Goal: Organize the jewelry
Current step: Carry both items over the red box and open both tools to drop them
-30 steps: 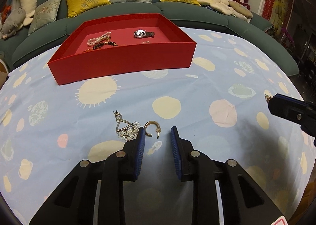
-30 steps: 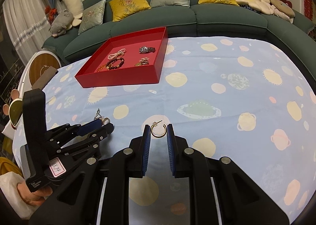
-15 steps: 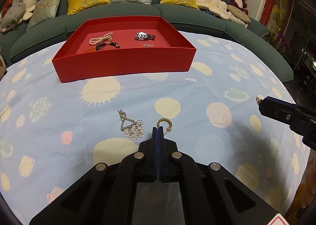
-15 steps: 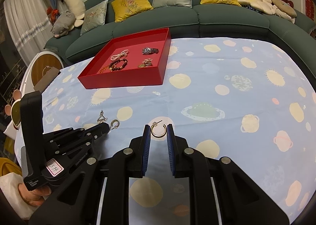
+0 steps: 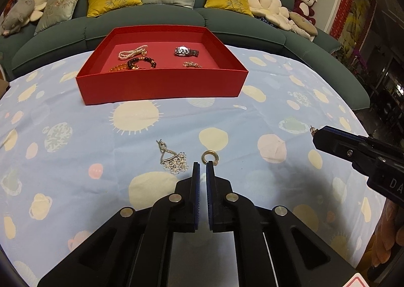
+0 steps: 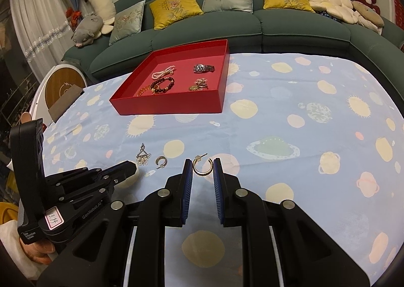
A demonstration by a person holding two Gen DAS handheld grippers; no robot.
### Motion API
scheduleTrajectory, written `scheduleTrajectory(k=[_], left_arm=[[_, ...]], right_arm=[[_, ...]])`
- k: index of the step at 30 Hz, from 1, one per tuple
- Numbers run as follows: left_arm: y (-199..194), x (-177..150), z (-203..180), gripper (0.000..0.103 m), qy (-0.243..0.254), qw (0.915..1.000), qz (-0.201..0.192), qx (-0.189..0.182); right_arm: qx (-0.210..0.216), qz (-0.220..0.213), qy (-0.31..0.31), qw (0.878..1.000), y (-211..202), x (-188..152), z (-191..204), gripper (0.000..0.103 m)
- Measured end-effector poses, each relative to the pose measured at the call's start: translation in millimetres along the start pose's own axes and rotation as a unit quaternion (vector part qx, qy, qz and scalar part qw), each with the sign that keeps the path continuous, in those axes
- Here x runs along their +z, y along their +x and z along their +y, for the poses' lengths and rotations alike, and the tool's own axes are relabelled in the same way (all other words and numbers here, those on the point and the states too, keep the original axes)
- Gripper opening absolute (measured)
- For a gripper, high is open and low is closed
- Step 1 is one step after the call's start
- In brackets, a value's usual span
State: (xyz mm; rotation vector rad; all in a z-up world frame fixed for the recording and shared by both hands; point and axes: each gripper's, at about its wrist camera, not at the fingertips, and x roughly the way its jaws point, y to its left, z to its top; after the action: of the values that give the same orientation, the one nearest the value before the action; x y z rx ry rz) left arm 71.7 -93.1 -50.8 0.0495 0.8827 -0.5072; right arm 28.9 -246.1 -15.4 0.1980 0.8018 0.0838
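The left gripper [image 5: 202,164] has just reopened to a narrow slit, holding nothing, its tips just short of a small gold hoop earring [image 5: 209,156]. The right gripper [image 6: 202,163] stands slightly apart around a larger gold hoop earring [image 6: 202,166], apparently unclamped. The red tray [image 5: 161,86] lies well beyond both.

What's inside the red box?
Inside the red box: a pearl bracelet, dark bead bracelet, amber bracelet, silver watch and gold pieces. Its front wall hides some floor.
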Motion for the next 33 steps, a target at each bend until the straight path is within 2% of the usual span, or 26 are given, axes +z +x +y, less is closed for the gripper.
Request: scheduleTrajectory(k=[3, 4, 11, 13, 16, 21, 27, 33], left_arm=[[11.5, 6.0, -7.8, 0.035, 0.010, 0.9998, 0.002, 0.017], [14.6, 7.5, -8.8, 0.035, 0.010, 0.9997, 0.000, 0.020], [36.0, 13.0, -18.0, 0.035, 0.028, 0.9991, 0.014, 0.029], [41.5, 9.6, -21.8, 0.027, 0.038, 0.9984, 0.024, 0.033], [41.1, 6.9, -25.5, 0.015, 0.053, 0.9975, 0.015, 0.043], [36.3, 5.2, -23.3, 0.014, 0.045, 0.9983, 0.012, 0.035], [2.6, 17.9, -14.6, 0.014, 0.021, 0.9993, -0.020, 0.024], [-51.7, 60.0, 4.9, 0.014, -0.003, 0.9968, -0.076, 0.025]], right_arm=[[-0.005, 0.002, 0.003, 1.000, 1.3, -1.1, -4.3, 0.016], [-0.006, 0.003, 0.005, 1.000, 1.5, -1.1, -5.9, 0.016], [-0.006, 0.004, 0.011, 1.000, 2.3, -1.0, -12.5, 0.016], [-0.005, 0.004, 0.010, 1.000, 2.4, -0.7, -12.7, 0.016], [-0.003, 0.003, 0.009, 1.000, 3.4, 0.0, -12.2, 0.016], [-0.001, 0.001, 0.007, 1.000, 1.9, 1.1, -10.4, 0.016], [0.004, -0.011, 0.004, 1.000, -4.1, 9.8, -3.8, 0.016], [0.011, -0.051, -0.014, 0.999, -16.7, 44.1, 15.8, 0.016]])
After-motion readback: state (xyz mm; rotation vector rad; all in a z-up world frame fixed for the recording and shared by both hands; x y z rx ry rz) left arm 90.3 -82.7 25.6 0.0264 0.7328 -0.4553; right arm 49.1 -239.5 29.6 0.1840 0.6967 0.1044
